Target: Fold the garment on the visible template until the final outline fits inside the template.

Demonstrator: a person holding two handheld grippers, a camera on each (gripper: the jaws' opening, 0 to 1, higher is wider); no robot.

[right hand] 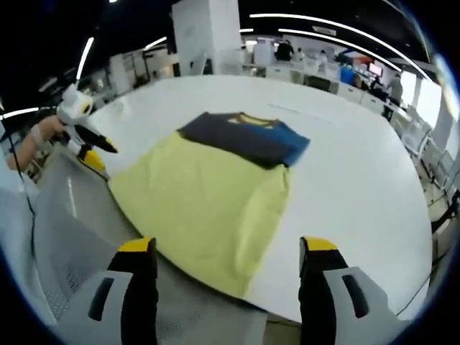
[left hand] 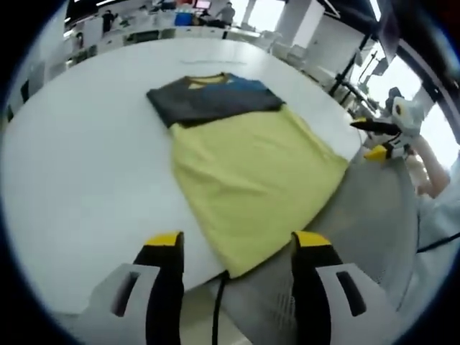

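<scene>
A yellow garment [left hand: 251,172] with a dark grey and blue top part [left hand: 212,97] lies flat on the white round table [left hand: 79,172], its lower hem reaching the near table edge. My left gripper [left hand: 237,241] hovers open just off that edge, nothing between its yellow-tipped fingers [left hand: 164,240]. In the right gripper view the same garment [right hand: 208,194] lies ahead, dark top part [right hand: 244,136] at the far end. My right gripper [right hand: 227,246] is open and empty above the hem. Each gripper appears in the other's view, held off the table: the right one [left hand: 379,140], the left one [right hand: 88,147].
Grey floor [left hand: 374,223] lies beyond the table edge. A black cable [left hand: 215,309] hangs below the left gripper. A person's hand and sleeve [left hand: 431,176] hold the far gripper. Desks and people stand in the background [right hand: 323,68]. White table [right hand: 359,180] stretches wide around the garment.
</scene>
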